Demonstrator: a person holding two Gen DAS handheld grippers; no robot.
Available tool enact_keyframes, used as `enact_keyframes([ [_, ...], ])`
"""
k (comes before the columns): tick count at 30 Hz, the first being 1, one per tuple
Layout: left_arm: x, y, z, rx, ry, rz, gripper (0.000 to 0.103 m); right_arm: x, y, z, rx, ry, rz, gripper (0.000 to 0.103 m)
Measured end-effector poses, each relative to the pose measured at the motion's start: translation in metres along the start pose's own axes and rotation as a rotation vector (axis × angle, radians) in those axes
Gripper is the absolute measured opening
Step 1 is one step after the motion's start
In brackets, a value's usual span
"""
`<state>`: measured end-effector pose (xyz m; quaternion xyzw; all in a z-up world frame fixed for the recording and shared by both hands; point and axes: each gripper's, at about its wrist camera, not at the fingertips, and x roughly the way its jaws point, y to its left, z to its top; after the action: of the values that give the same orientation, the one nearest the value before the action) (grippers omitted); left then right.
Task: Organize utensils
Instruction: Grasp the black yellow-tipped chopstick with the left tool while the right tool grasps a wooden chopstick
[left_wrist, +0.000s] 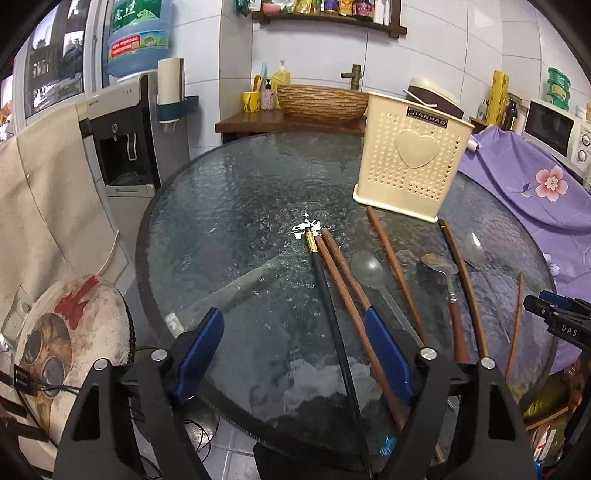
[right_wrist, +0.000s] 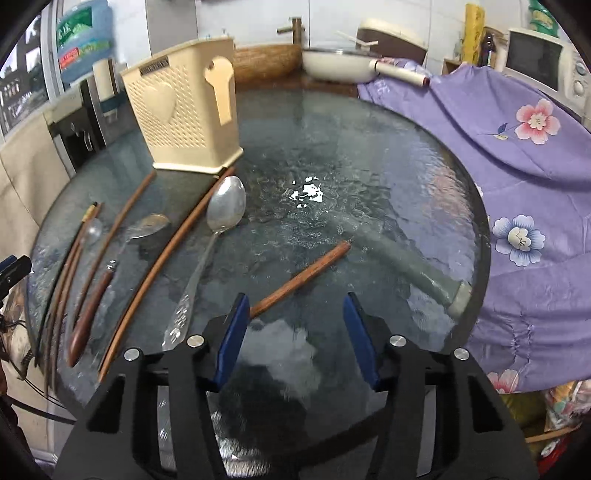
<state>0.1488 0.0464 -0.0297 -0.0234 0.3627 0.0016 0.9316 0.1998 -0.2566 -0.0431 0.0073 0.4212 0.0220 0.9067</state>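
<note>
Left wrist view. The left gripper (left_wrist: 295, 354) hangs over the near edge of the round textured-glass table (left_wrist: 229, 206), its blue-padded fingers (left_wrist: 199, 354) apart and pressing on nothing. Between them run a black chopstick with a gold band (left_wrist: 328, 295) and two brown wooden chopsticks (left_wrist: 343, 280). To the right lie a translucent plastic spoon (left_wrist: 367, 267), another brown chopstick (left_wrist: 395, 266), a metal spoon with a brown wooden handle (left_wrist: 448, 284) and further brown sticks. The cream perforated plastic utensil holder with a heart emblem (left_wrist: 410, 155) stands upright beyond them. The right gripper's black tip shows at the right edge.

Right wrist view. The right gripper (right_wrist: 295, 332) has its fingers (right_wrist: 232, 339) apart, empty; a lone brown wooden chopstick (right_wrist: 306, 277) lies slantwise, one end hidden behind the left finger. Only here is a large silver metal spoon (right_wrist: 225, 203) seen whole, just beside the utensil holder (right_wrist: 184, 110). A purple floral cloth (right_wrist: 517, 147) drapes the right.
</note>
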Motion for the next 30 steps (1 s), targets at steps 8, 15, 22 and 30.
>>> enact_keyframes([
  [8, 0.033, -0.008, 0.013, 0.049, 0.093, -0.027, 0.056, 0.03, 0.012, 0.02, -0.027, 0.072, 0.001, 0.043],
  [15, 0.053, -0.009, 0.018, 0.064, 0.154, -0.035, 0.04, 0.041, 0.022, 0.035, -0.047, 0.079, 0.013, 0.031],
  [22, 0.071, -0.013, 0.037, 0.077, 0.172, -0.024, 0.034, 0.052, 0.026, 0.052, -0.046, 0.089, 0.039, 0.023],
  [30, 0.094, -0.023, 0.061, 0.094, 0.191, -0.009, 0.02, 0.062, 0.034, 0.062, -0.042, 0.103, 0.056, 0.017],
])
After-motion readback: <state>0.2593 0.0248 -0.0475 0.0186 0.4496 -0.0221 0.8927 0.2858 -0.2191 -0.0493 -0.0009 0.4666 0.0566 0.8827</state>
